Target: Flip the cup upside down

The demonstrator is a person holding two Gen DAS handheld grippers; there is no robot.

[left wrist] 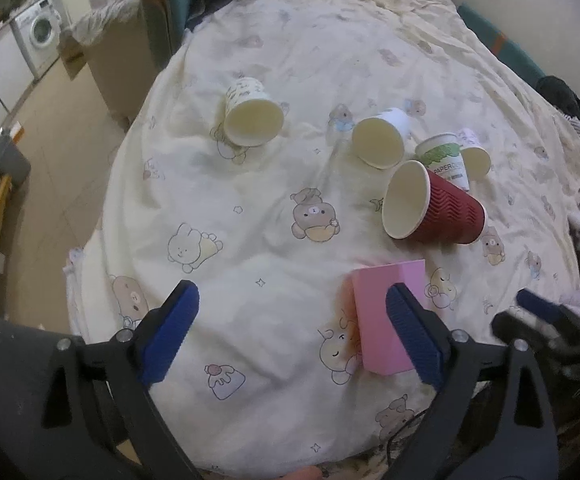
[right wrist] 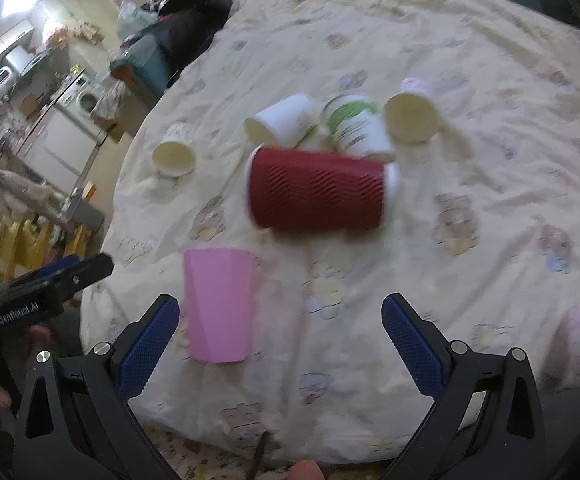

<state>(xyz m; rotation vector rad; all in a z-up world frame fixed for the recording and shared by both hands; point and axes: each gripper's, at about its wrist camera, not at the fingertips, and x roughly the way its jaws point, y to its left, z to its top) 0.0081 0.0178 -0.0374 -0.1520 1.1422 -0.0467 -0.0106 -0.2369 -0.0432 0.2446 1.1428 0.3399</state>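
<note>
A pink cup (left wrist: 386, 316) was seen on a quilt (left wrist: 274, 184), low and right of centre in the left wrist view, and low and left of centre (right wrist: 218, 304) in the right wrist view. Whether it stood on its rim or its base could not be told; no opening was shown. Its long axis ran roughly upright in both frames.

The left gripper (left wrist: 292, 336) was held with its jaws spread wide and nothing between them. The cup lay just to its right, partly hidden behind the right-hand blue pad (left wrist: 414, 340); contact could not be judged. The right gripper (right wrist: 280, 344) was likewise spread and empty, with the cup just inside its left-hand pad (right wrist: 150, 344). The left gripper was judged the nearer of the two, though not by much.

Five paper cups lay farther up the frame. A red cup (left wrist: 434, 204) was on its side, mouth toward the left, and was seen to be empty. A white cup (left wrist: 380, 142) and a printed cup (left wrist: 252, 112) also lay tipped, with empty mouths shown. A green-labelled cup (left wrist: 444, 160) and a small cup (left wrist: 476, 158) were bunched behind the red one.
</note>
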